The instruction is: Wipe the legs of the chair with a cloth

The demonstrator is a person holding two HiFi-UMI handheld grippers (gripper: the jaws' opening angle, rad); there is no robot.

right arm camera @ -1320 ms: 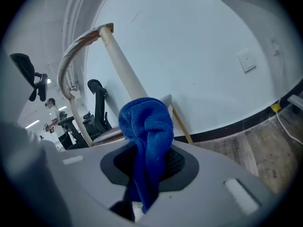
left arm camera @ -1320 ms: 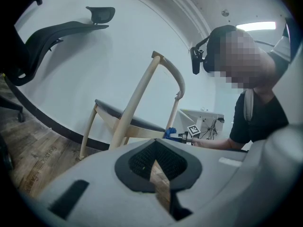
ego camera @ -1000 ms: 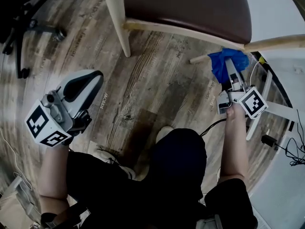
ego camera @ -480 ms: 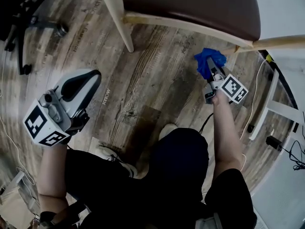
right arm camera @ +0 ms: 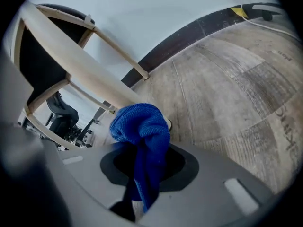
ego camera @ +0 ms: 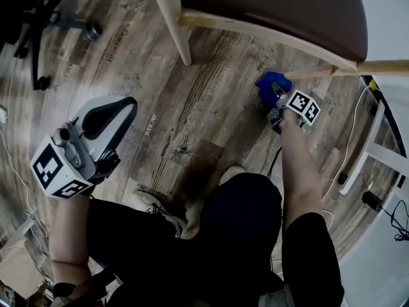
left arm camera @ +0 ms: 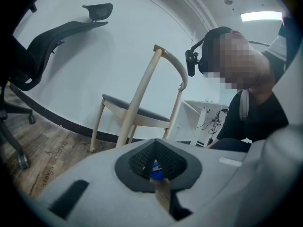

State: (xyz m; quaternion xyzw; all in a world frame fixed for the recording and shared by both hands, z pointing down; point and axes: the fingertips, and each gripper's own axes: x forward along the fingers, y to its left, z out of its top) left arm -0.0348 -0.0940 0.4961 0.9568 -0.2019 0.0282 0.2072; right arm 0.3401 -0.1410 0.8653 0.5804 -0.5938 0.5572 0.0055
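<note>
The wooden chair (ego camera: pixel 268 8) with a brown seat stands at the top of the head view. One pale leg (ego camera: pixel 174 18) is at the left and another slanted leg (ego camera: pixel 326 71) at the right. My right gripper (ego camera: pixel 275 100) is shut on a blue cloth (ego camera: pixel 267 86), which presses on the low end of that slanted leg. In the right gripper view the cloth (right arm camera: pixel 142 129) bunches against the leg (right arm camera: pixel 85 72), hiding its foot. My left gripper (ego camera: pixel 110 112) hangs apart at the left, shut and holding nothing. The left gripper (left arm camera: pixel 158 174) faces the chair (left arm camera: pixel 139 112).
A black office chair base (ego camera: pixel 35 34) stands at the upper left. A white table frame (ego camera: pixel 377 152) and cables (ego camera: pixel 383 206) lie at the right. The person's shoes (ego camera: pixel 231 173) rest on the wood floor (ego camera: pixel 211 107). A dark skirting board (right arm camera: pixel 189 34) runs along the wall.
The right gripper has slid the blue cloth leftward down the slanted chair leg to its low end. The left gripper has stayed where it was.
</note>
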